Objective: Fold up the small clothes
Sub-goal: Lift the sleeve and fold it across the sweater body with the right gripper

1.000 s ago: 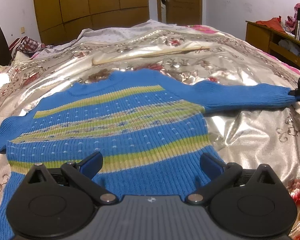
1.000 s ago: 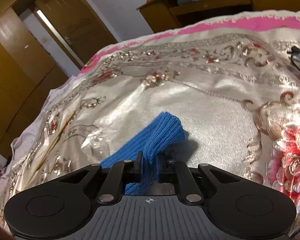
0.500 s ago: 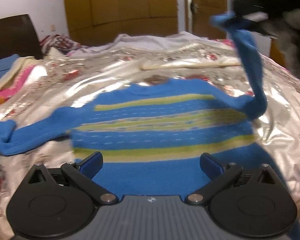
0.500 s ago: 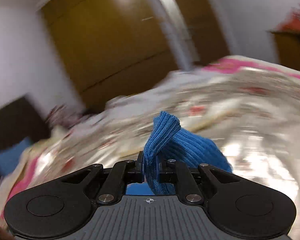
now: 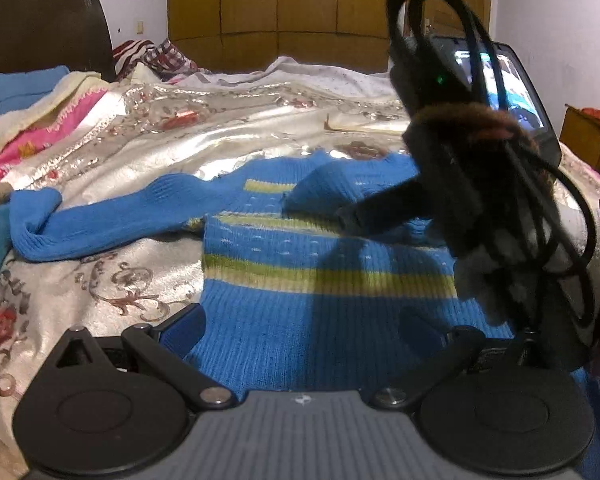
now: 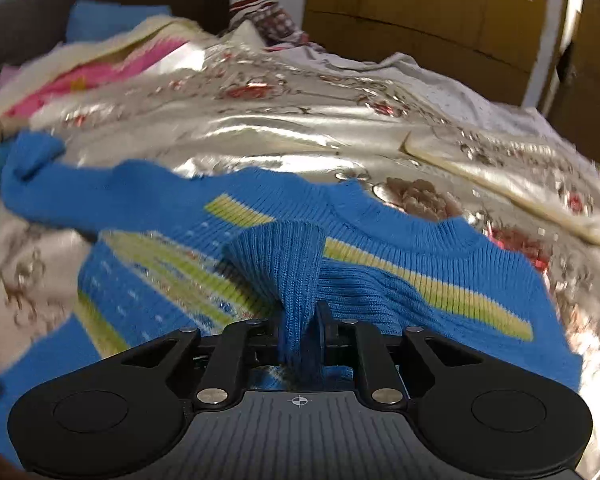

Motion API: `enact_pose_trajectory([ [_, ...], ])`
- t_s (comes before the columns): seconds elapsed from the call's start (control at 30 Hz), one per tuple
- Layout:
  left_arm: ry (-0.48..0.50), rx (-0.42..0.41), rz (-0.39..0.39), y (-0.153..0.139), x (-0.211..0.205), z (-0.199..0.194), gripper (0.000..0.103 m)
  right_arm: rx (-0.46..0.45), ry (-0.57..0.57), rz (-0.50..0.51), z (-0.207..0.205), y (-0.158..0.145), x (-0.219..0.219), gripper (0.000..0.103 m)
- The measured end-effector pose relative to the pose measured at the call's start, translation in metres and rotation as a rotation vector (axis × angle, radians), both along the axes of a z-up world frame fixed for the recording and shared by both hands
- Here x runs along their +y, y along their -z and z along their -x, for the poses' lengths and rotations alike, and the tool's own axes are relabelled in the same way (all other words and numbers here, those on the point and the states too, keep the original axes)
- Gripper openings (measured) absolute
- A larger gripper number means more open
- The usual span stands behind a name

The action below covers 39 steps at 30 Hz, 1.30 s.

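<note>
A small blue knitted sweater (image 5: 300, 280) with yellow-green stripes lies flat on the bed. My right gripper (image 6: 300, 320) is shut on the cuff of the right sleeve (image 6: 284, 264) and holds it low over the sweater's chest (image 6: 380, 276). In the left wrist view the right gripper (image 5: 348, 216) reaches in from the right, with the sleeve (image 5: 332, 188) folded across the body. The left sleeve (image 5: 100, 216) lies stretched out to the left. My left gripper (image 5: 300, 328) is open and empty above the sweater's hem.
The bed has a shiny floral cover (image 5: 140, 152). Pink and cream bedding (image 5: 48, 120) and a blue pillow (image 5: 16, 88) lie at the far left by a dark headboard (image 5: 44, 28). Wooden wardrobes (image 5: 280, 12) stand behind. A wooden desk (image 5: 588, 140) is at right.
My right gripper carried the right sleeve up off the bed and across, down onto the sweater's chest. My left gripper's view swung left, still open over the hem.
</note>
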<state>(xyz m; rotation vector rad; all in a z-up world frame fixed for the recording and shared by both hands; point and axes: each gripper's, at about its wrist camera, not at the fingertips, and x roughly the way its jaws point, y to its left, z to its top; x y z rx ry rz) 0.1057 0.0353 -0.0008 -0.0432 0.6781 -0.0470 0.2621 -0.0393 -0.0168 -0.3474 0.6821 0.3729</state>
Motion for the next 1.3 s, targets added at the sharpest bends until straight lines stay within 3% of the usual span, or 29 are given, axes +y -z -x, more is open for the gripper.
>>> enact_pose_trajectory([
  [0.17,-0.015,-0.006,0.043,-0.001,0.008,0.001,0.103,-0.016,-0.047,0.062,-0.005,0.005,0.02,0.024],
  [0.23,-0.019,-0.007,0.055,-0.001,0.01,0.001,0.103,-0.011,-0.054,0.078,-0.006,0.005,0.027,0.008],
  [0.27,-0.021,-0.008,0.061,-0.001,0.012,0.001,0.103,-0.01,-0.054,0.076,-0.006,0.003,0.031,0.006],
  [0.43,-0.033,-0.037,0.077,-0.004,0.017,0.004,0.103,-0.099,0.046,-0.065,-0.017,-0.038,0.028,0.006],
  [0.5,-0.036,-0.045,0.084,-0.005,0.02,0.004,0.103,-0.134,0.03,-0.083,-0.017,-0.048,0.033,0.006],
  [0.6,-0.045,-0.045,0.102,-0.005,0.025,0.005,0.103,-0.079,-0.049,-0.017,-0.016,-0.034,0.051,0.012],
  [0.67,-0.05,-0.043,0.112,-0.005,0.028,0.005,0.103,0.008,-0.151,0.063,-0.012,-0.013,0.065,0.015],
  [0.77,-0.057,-0.047,0.128,-0.007,0.032,0.007,0.103,0.062,-0.186,0.142,-0.005,0.005,0.072,0.017],
  [1.0,-0.066,-0.081,0.132,-0.01,0.036,0.01,0.103,0.093,-0.142,0.02,-0.008,-0.017,0.064,0.033],
  [1.1,-0.073,-0.083,0.128,-0.01,0.038,0.011,0.103,0.191,-0.101,0.08,-0.016,-0.004,0.071,0.033],
  [1.23,-0.085,-0.098,0.113,-0.013,0.04,0.016,0.103,0.211,-0.081,0.024,-0.01,-0.015,0.067,0.033],
  [1.3,-0.089,-0.099,0.099,-0.014,0.041,0.019,0.103,0.178,-0.098,0.017,-0.005,-0.028,0.069,0.033],
])
